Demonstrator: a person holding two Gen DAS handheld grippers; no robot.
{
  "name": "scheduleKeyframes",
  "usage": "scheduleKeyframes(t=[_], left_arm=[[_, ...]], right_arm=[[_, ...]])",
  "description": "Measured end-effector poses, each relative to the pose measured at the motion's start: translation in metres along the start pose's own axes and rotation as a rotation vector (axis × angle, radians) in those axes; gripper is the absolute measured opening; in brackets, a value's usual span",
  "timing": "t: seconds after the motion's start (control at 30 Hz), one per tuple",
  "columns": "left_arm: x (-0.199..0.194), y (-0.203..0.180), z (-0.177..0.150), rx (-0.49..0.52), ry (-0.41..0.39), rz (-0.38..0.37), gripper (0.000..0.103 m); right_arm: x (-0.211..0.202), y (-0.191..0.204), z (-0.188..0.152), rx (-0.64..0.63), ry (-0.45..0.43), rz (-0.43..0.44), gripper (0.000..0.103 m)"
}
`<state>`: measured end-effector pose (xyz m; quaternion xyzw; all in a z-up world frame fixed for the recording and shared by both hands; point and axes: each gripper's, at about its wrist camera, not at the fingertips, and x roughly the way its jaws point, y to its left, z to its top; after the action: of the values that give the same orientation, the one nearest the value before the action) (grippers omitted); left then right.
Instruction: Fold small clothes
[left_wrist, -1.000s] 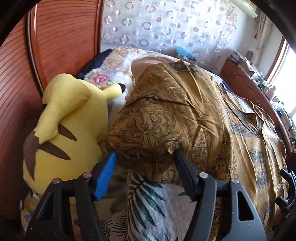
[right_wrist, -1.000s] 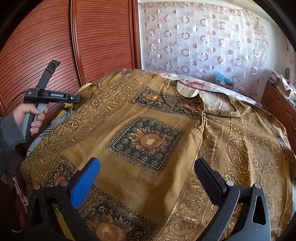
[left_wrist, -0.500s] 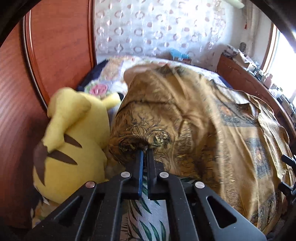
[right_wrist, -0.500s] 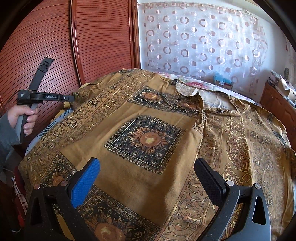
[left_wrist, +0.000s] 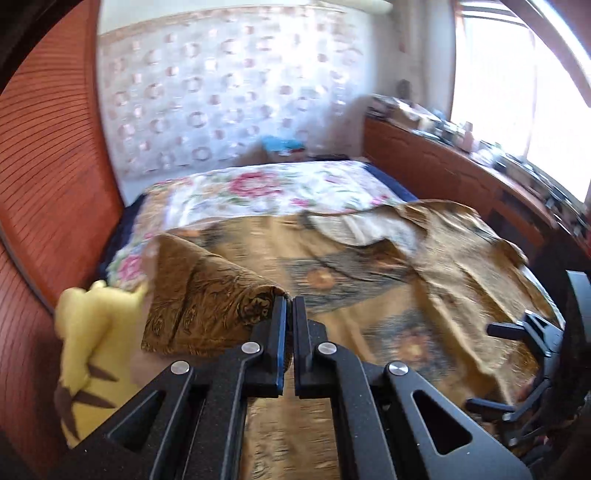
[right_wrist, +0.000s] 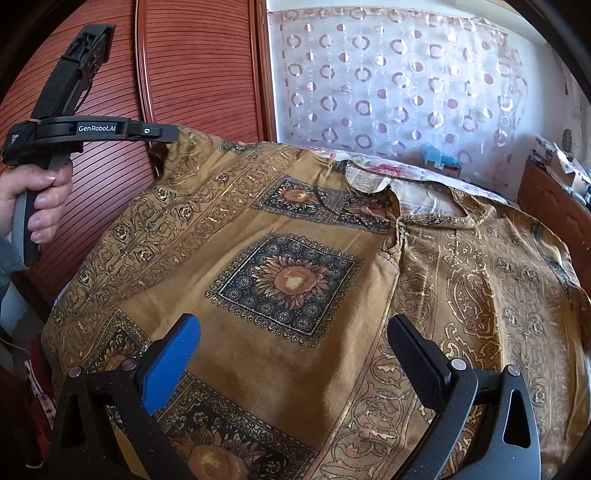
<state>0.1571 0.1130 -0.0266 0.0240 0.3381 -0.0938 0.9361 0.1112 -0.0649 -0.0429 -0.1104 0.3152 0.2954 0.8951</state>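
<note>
Draping brown sunflower-print shirt (right_wrist: 295, 280) (edge lifted).

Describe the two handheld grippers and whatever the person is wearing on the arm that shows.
Both are matte black, speckled plastic. The left gripper has angular arms with triangular cut-outs and round silver pins; a blue edge shows on one finger. The right gripper has one textured blue pad and one black pad. From the side, the left gripper carries white "GenRobot.AI" lettering and a grey-and-black handle. A grey sleeve shows at the wrist.

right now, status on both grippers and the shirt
Left gripper shut on the sleeve, lifted off the bed. Right gripper open, above the brown patterned shirt. Yellow plush toy beside the raised sleeve.
</note>
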Motion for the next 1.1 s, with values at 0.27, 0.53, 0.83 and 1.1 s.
scheduleKeyframes(t=[0.27, 0.53, 0.83, 1.1], left_arm=[[-0.016, 0.001, -0.014, -0.022, -0.050, 0.011, 0.060], [-0.019, 0.029, -0.052, -0.097, -0.021, 0.086, 0.076], [-0.026, 0.047, -0.105, -0.190, 0.009, 0.151, 0.076], [-0.063, 0.051, -0.111, -0.242, -0.077, 0.179, 0.076]], right_arm=[[-0.002, -0.002, -0.004, 0.010, -0.014, 0.012, 0.101], [-0.004, -0.004, -0.006, 0.018, -0.027, 0.021, 0.101], [-0.004, -0.001, -0.004, 0.006, -0.016, 0.029, 0.101], [-0.011, 0.010, 0.033, -0.090, -0.078, 0.061, 0.095]])
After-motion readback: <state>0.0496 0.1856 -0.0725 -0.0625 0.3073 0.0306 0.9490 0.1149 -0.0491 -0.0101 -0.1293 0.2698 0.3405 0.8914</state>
